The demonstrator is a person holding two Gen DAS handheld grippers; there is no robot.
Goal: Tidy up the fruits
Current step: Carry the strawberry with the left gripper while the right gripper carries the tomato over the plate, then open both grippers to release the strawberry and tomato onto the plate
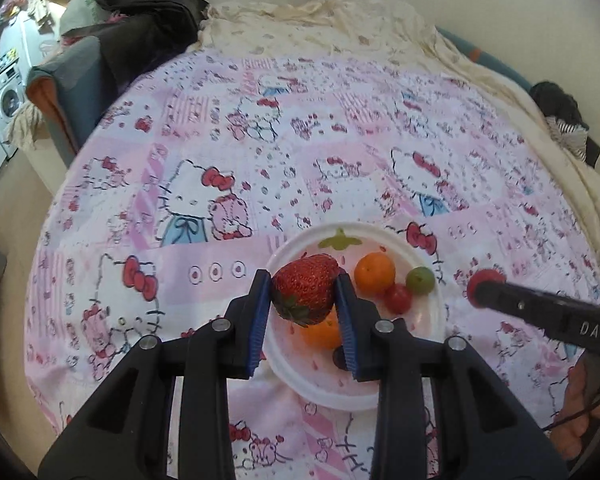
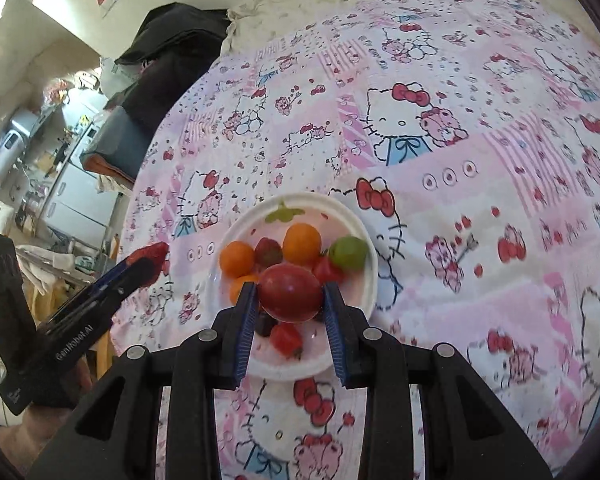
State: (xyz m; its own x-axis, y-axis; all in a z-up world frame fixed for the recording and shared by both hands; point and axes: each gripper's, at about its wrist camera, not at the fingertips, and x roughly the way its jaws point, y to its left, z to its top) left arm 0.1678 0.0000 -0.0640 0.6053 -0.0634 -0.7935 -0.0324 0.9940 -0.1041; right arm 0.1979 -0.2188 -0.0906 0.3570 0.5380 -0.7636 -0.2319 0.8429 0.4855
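My left gripper (image 1: 303,294) is shut on a large red strawberry (image 1: 305,286) and holds it above the white plate (image 1: 428,316). My right gripper (image 2: 290,300) is shut on a round dark-red fruit (image 2: 290,294) over the same plate (image 2: 366,280). The plate holds small oranges (image 2: 301,242), a green fruit (image 2: 348,254), small red fruits (image 2: 286,338) and a dark berry (image 2: 265,326). The right gripper (image 1: 485,288) shows in the left wrist view, right of the plate. The left gripper (image 2: 148,258) shows in the right wrist view, left of the plate.
The plate sits on a pink Hello Kitty cloth (image 1: 260,152) spread over a cream sheet (image 1: 320,20). Dark clothes (image 1: 148,20) lie at the far left corner. A washing machine (image 1: 4,104) stands off to the left.
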